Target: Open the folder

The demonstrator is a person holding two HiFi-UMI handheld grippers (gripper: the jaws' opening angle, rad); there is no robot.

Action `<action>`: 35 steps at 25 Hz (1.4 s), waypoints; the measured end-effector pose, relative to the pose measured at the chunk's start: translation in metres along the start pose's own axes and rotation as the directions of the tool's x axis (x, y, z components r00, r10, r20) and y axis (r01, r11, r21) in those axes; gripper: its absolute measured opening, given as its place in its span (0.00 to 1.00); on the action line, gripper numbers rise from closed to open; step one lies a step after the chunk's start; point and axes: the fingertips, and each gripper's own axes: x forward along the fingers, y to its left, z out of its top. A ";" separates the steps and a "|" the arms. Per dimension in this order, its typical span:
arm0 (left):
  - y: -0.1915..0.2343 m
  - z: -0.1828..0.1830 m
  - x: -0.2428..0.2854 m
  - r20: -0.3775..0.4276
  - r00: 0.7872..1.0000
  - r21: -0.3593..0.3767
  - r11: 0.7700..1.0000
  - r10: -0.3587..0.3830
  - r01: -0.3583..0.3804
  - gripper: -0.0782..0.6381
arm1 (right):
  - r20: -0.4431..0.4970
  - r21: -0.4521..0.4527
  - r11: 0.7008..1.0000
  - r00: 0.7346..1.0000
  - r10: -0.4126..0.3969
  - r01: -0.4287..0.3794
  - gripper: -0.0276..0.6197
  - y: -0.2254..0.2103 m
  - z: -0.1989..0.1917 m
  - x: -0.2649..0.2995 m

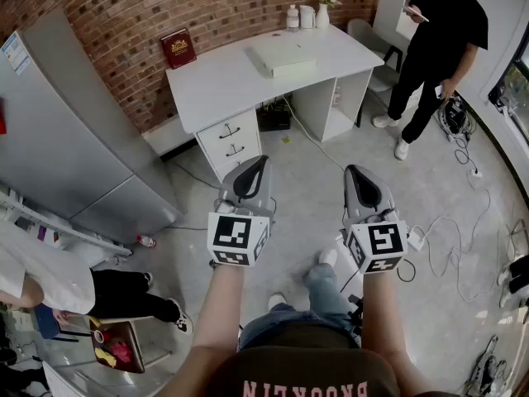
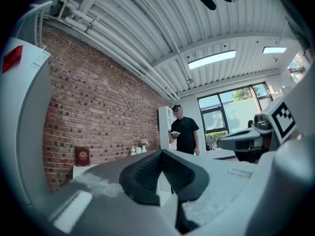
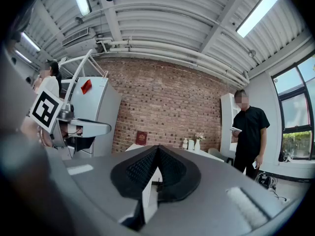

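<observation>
The folder [image 1: 283, 55], white and flat, lies closed on the white desk [image 1: 223, 85] against the brick wall. Both grippers are held out level over the floor, well short of the desk. In the head view my left gripper [image 1: 259, 165] is shut and empty, its tips together. My right gripper [image 1: 354, 174] is beside it, also shut with nothing in it. The left gripper view shows its black pads [image 2: 147, 173] meeting at a point. In the right gripper view the pads [image 3: 142, 168] meet the same way. The jaws hide the folder in both gripper views.
A red book [image 1: 178, 48] leans on the wall at the desk's back, with bottles and a vase [image 1: 307, 15] at its far corner. A person in black [image 1: 438, 48] stands at the right by a chair [image 1: 372, 52]. A grey cabinet [image 1: 66, 139] stands left; cables [image 1: 463, 222] lie on the floor.
</observation>
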 end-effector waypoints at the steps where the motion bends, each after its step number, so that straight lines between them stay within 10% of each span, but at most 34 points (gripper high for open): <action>1: 0.003 0.000 0.007 -0.001 1.000 0.000 1.000 0.008 -0.008 0.11 | 0.000 -0.001 1.000 1.000 0.007 -0.007 0.04 -0.004 0.000 0.006; 35: 0.004 -0.006 0.302 -0.030 0.993 0.017 0.993 0.116 -0.116 0.11 | 0.006 0.041 0.986 0.987 0.160 -0.160 0.04 -0.232 -0.027 0.212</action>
